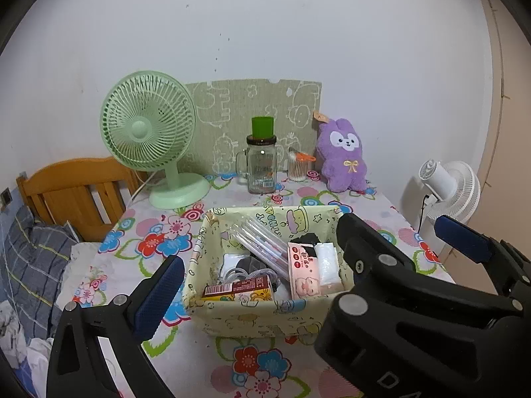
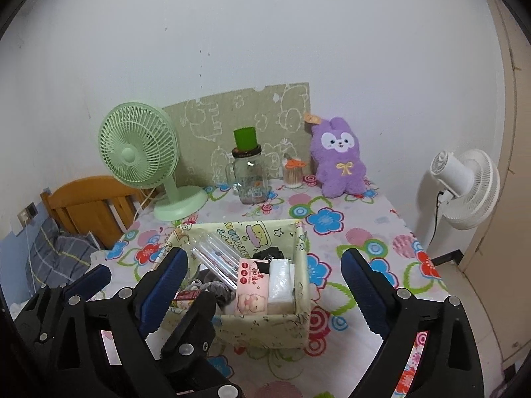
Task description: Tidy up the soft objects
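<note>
Right gripper (image 2: 265, 292) nearest the lens: jaws spread wide, blue pads standing off either side of the fabric storage box (image 2: 265, 325), nothing pressed between them. Left gripper (image 1: 262, 282) likewise spread wide and holding nothing; its near finger shows at lower left of its own view, its far finger seems to be the blue-padded one seen past the black body of the right gripper, though that body blocks much of the view. In the right wrist view the left gripper (image 2: 109, 285) sits just beside the right one, on its left.

Box stands on a table with a floral cloth (image 1: 149, 242). Inside: a pink tissue pack (image 1: 303, 275) with a baby picture, a white tissue pack (image 1: 327, 262) beside it, a clear pen case (image 1: 265, 245) lying aslant, a red-brown carton (image 1: 239, 290) at the front, some grey cord and dark items I cannot make out.

Farther back, well apart from the box: a glass mug jar (image 1: 260, 165) topped by a green cup (image 1: 262, 127), a cotton-swab holder (image 1: 298, 165), a mint desk fan (image 1: 149, 122) at left. The purple plush rabbit (image 1: 343, 154) sits upright at the back right, against the wall. A white floor fan (image 1: 451, 189) stands off the table at right; a wooden headboard (image 1: 73, 189) at left.
</note>
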